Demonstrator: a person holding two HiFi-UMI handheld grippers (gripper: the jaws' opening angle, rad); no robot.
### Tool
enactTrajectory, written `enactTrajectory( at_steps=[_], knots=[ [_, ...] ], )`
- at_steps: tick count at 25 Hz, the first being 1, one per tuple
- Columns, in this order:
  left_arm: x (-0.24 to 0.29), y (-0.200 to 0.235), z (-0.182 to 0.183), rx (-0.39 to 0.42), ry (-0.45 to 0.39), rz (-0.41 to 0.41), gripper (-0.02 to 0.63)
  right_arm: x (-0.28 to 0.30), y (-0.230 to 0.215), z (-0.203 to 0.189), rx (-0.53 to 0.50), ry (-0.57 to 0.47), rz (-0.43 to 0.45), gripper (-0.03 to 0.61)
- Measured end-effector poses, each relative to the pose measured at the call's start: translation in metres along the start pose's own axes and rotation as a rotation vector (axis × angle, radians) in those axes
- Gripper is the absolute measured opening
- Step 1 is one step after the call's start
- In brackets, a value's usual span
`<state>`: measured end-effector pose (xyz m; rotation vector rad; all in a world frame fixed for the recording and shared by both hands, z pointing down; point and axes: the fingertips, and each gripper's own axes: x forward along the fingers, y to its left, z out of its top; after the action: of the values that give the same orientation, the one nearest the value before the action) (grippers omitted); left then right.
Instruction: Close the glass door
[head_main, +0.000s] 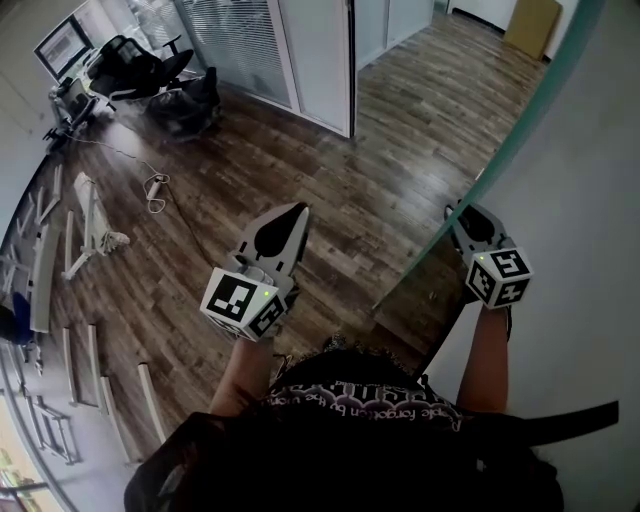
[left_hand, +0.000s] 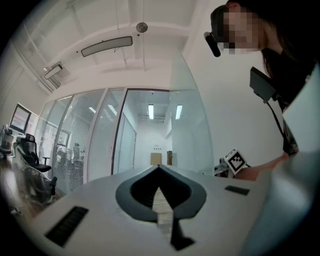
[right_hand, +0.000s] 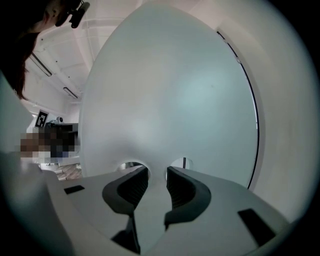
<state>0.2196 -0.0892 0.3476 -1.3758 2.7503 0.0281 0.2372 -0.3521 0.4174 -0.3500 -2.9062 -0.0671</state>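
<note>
The frosted glass door (head_main: 560, 130) stands at the right of the head view, its greenish edge (head_main: 500, 150) slanting down toward the floor. My right gripper (head_main: 462, 212) is up against the door near that edge. In the right gripper view the pale door panel (right_hand: 170, 100) fills the picture, and the right gripper (right_hand: 156, 170) is open with nothing pressed between its pads. My left gripper (head_main: 298, 208) hangs over the wooden floor to the left of the door, apart from it. The left gripper (left_hand: 159, 167) is shut and holds nothing.
A wood floor (head_main: 330, 190) runs ahead into a corridor between glass partitions (left_hand: 100, 135). Office chairs (head_main: 140, 60) and a monitor (head_main: 62, 45) stand at the far left. A cable (head_main: 155, 190) and white rails (head_main: 90, 230) lie on the floor at the left.
</note>
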Motion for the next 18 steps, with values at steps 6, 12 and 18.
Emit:
enactTrajectory(
  at_steps=[6,12,18],
  knots=[
    [0.004,0.013,-0.004,-0.01,0.005,0.007,0.002,0.021,0.006,0.003,0.007,-0.005,0.001,0.118],
    [0.007,0.034,-0.002,0.0,0.002,0.011,0.002,0.049,0.013,0.011,0.016,0.002,-0.011,0.118],
    [0.004,0.06,-0.01,-0.014,0.004,0.036,0.002,0.077,0.02,0.016,0.028,-0.002,-0.045,0.118]
  ],
)
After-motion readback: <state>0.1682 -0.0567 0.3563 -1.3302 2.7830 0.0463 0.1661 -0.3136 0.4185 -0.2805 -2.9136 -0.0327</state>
